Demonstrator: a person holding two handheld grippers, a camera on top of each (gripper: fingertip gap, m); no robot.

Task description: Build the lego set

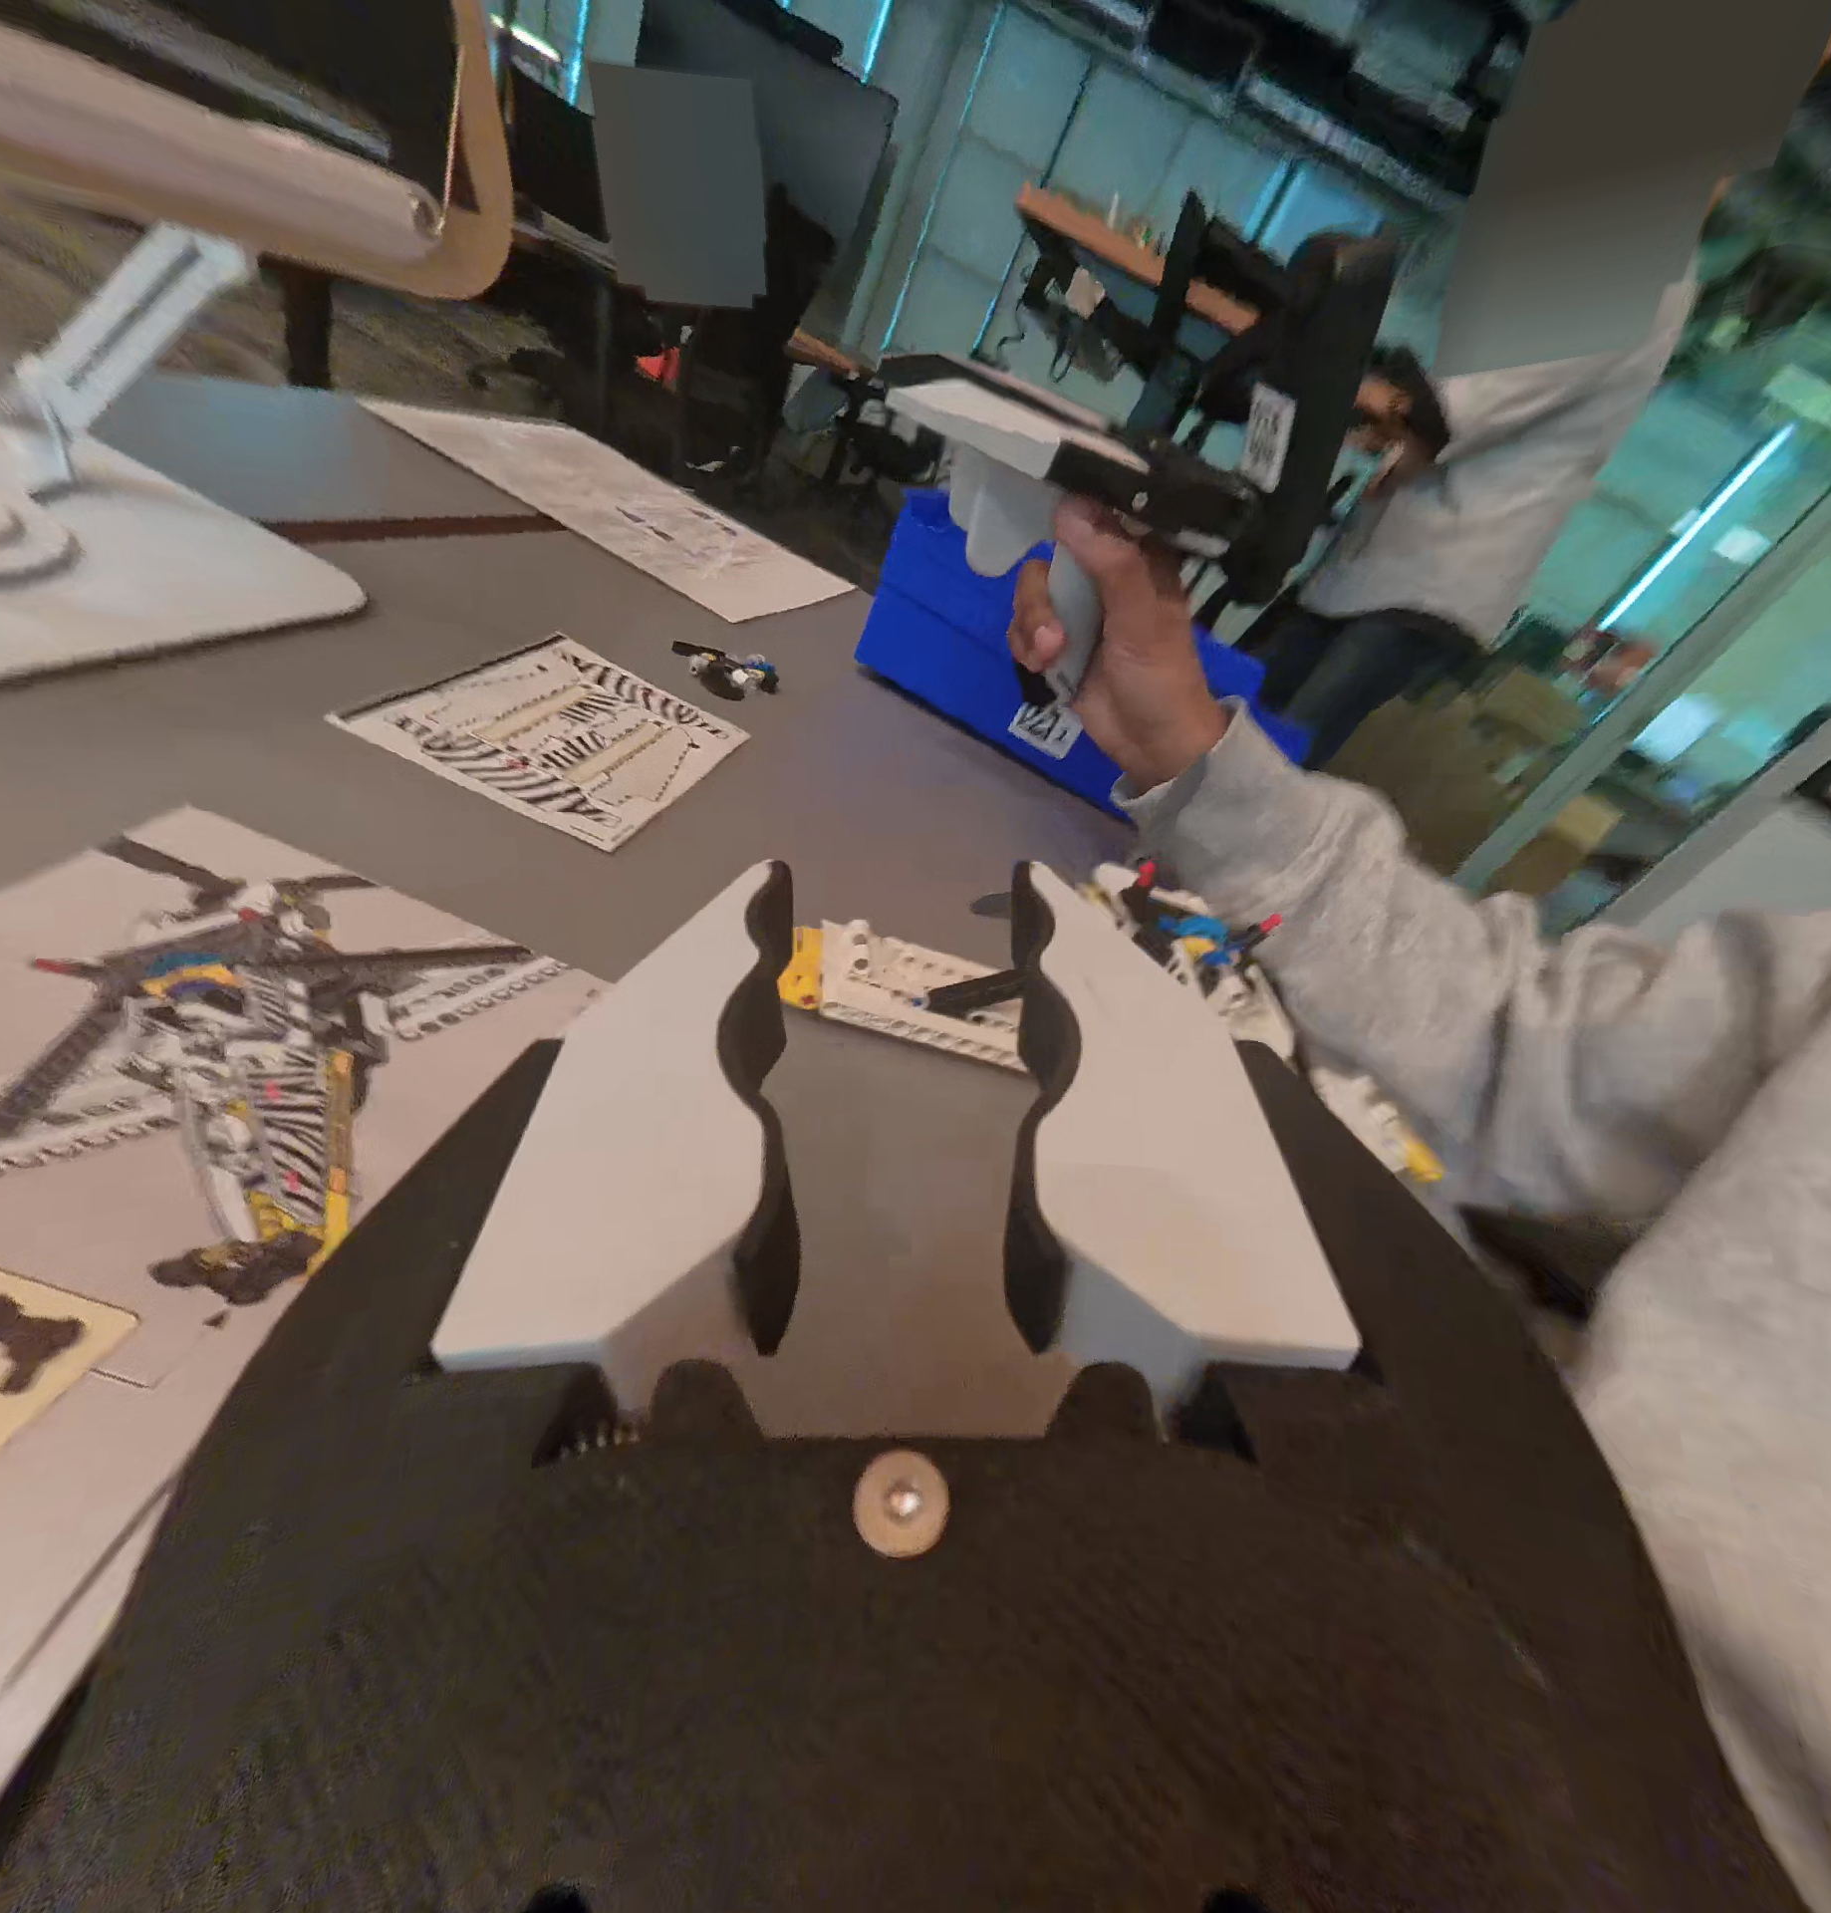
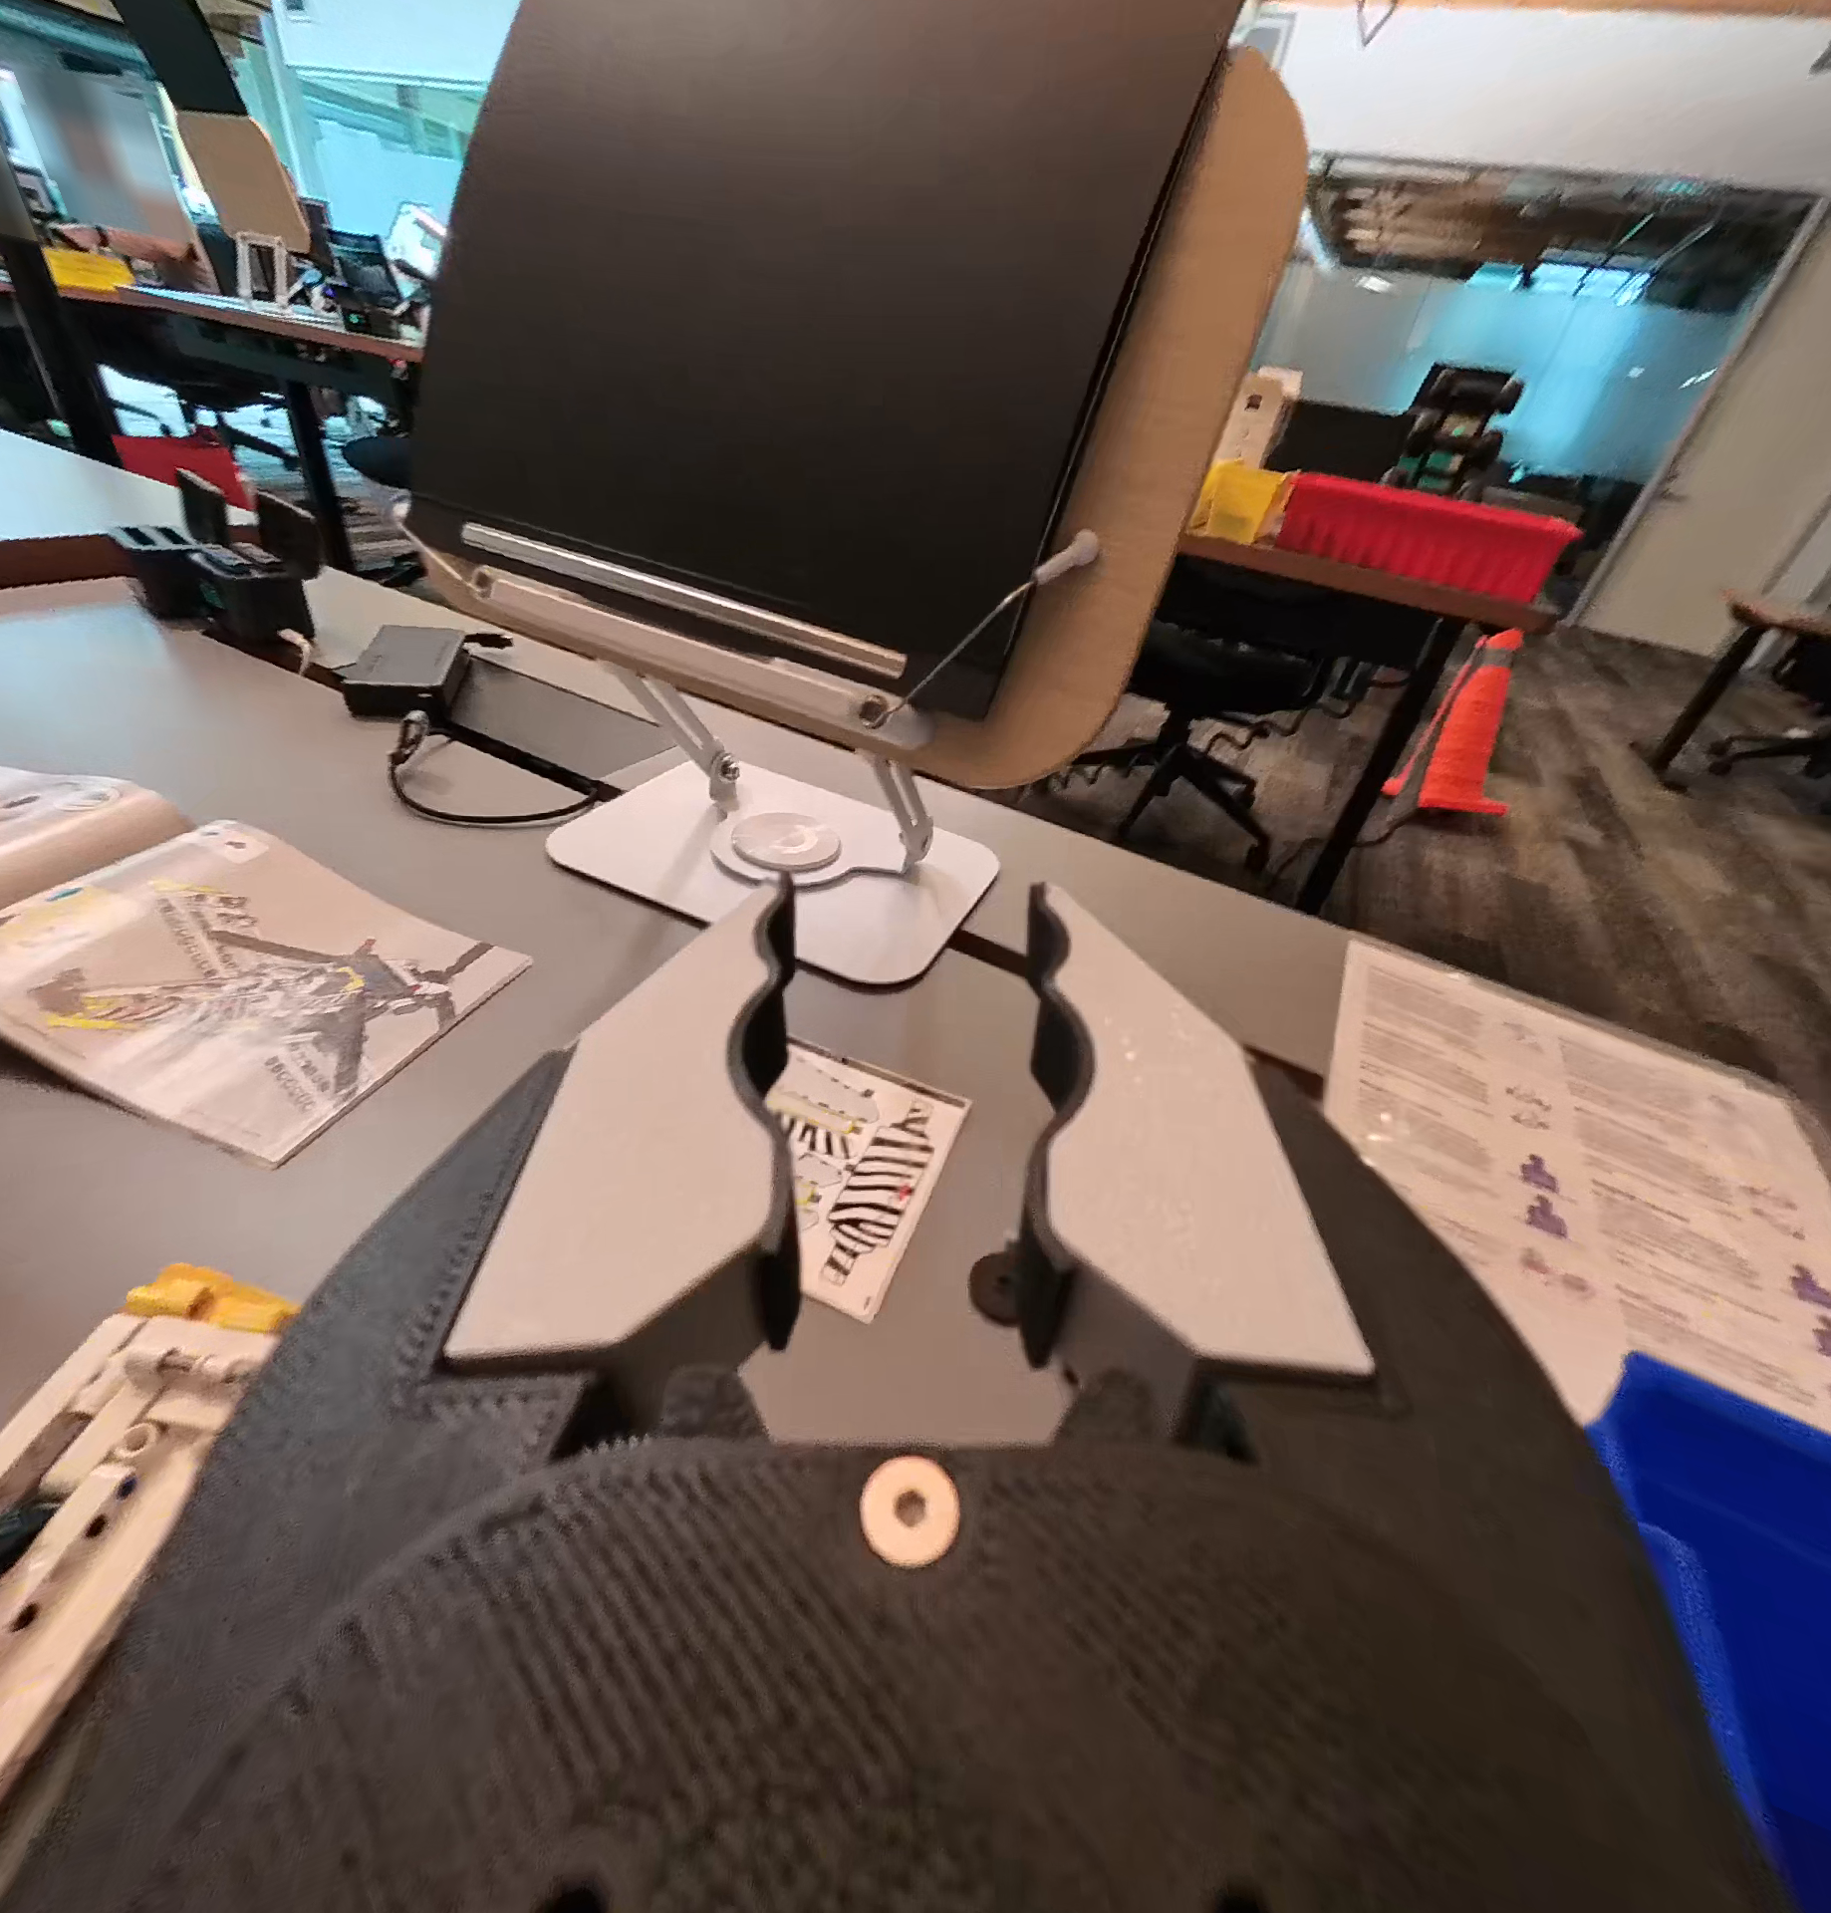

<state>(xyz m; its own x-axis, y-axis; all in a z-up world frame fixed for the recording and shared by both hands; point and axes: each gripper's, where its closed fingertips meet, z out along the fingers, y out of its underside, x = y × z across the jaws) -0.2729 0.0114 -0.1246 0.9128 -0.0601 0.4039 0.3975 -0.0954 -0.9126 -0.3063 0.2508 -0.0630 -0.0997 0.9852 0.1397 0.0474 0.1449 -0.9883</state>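
My left gripper [image 1: 903, 890] is open and empty, held over the grey table [image 1: 870, 756]. Just beyond its fingertips lies a white and yellow lego assembly [image 1: 906, 994] with a black beam on it. The assembly also shows at the lower left of the right wrist view [image 2: 83, 1449]. A small black, white and blue lego cluster [image 1: 730, 668] lies farther back. My right gripper [image 2: 911, 921] is open and empty, raised above the table. A small black lego piece [image 2: 994, 1282] shows by its right finger. In the left wrist view a hand holds the right gripper [image 1: 917, 404] high over the blue bin [image 1: 953, 621].
A zebra-striped sticker sheet [image 1: 549, 735] [image 2: 870, 1170] and an instruction booklet [image 1: 218, 1035] [image 2: 239, 994] lie on the table. A book stand [image 2: 787, 362] on a white base stands behind. A printed sheet [image 2: 1615, 1170] and the blue bin [image 2: 1739, 1532] are at the right. A grey sleeve [image 1: 1460, 994] crosses above more lego parts. My right fingertips sit around 25 cm from my left ones. The small black lego piece [image 2: 994, 1282] is closer to my right gripper, around 15 cm from its tips; the left tips are 30 cm off.
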